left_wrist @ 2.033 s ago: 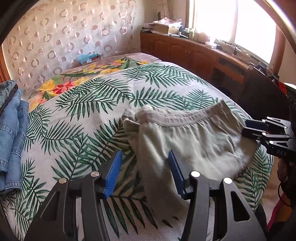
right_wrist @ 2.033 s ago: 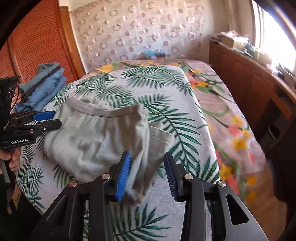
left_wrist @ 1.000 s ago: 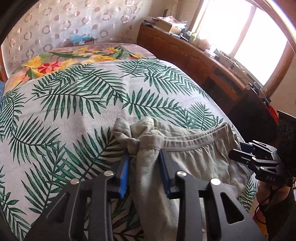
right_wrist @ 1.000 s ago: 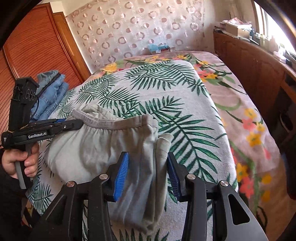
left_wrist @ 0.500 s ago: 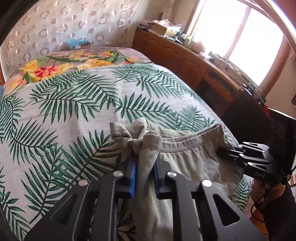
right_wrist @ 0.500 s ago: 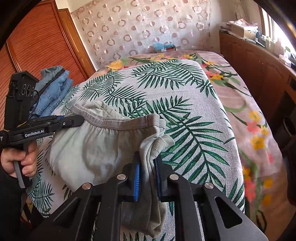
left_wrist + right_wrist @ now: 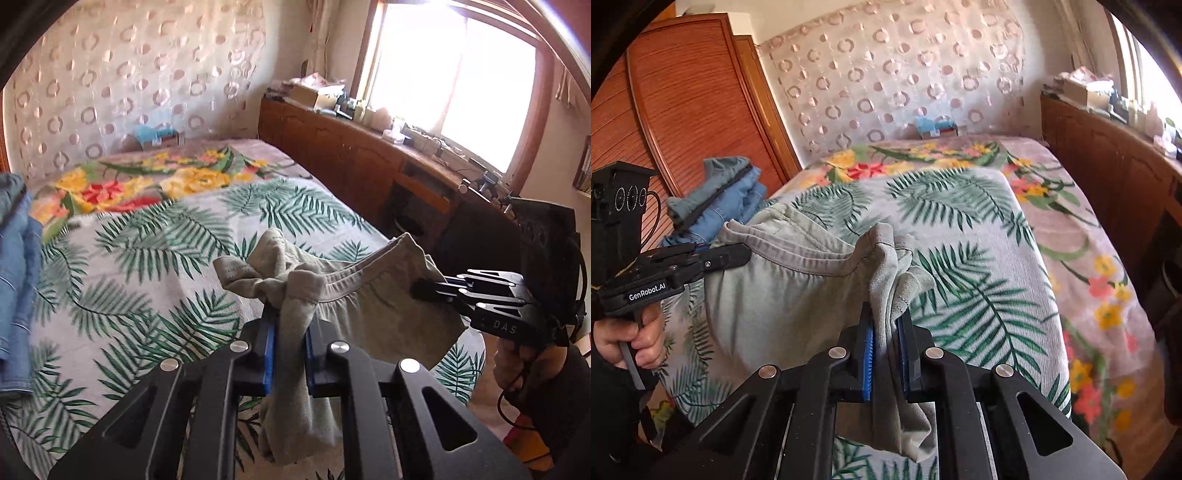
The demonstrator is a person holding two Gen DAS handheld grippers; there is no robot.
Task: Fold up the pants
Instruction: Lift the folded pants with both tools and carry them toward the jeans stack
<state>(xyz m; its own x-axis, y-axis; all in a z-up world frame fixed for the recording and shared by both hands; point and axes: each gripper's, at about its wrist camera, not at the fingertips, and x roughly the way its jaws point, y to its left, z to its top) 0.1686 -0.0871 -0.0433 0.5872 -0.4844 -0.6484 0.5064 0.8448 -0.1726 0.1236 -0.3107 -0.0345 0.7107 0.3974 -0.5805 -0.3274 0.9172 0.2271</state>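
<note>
Bed: a bed [image 7: 155,236] is being covered by a spread printed with green palm fronds, with a floral blanket [image 7: 122,184] showing beyond it toward the headboard wall.
Room: daylight is being let in through a large window [image 7: 454,81]; a long wooden cabinet [image 7: 332,147] is running along the wall beneath it, its top crowded with small items too blurred to identify. A reddish wooden wardrobe [image 7: 683,110] is standing on the opposite side.
Pants: grey-green pants [image 7: 783,295] are being held up off the spread at both ends of the waistband, the fabric sagging between the two grips and hanging down toward the bed.
Left claw: the left claw [image 7: 289,343] is being kept clamped on a bunched corner of the waistband, cloth being squeezed between its blue pads.
Right claw: the right claw [image 7: 886,354] has just been closing and is being pressed onto the other gathered end.
Surroundings: folded blue denim [image 7: 727,199] is being stacked at the bed's edge beside the wardrobe; a small blue packet [image 7: 934,125] is lying by the headboard wall.
Obstruction: each claw's dark frame is blocking the lower part of its own view.
</note>
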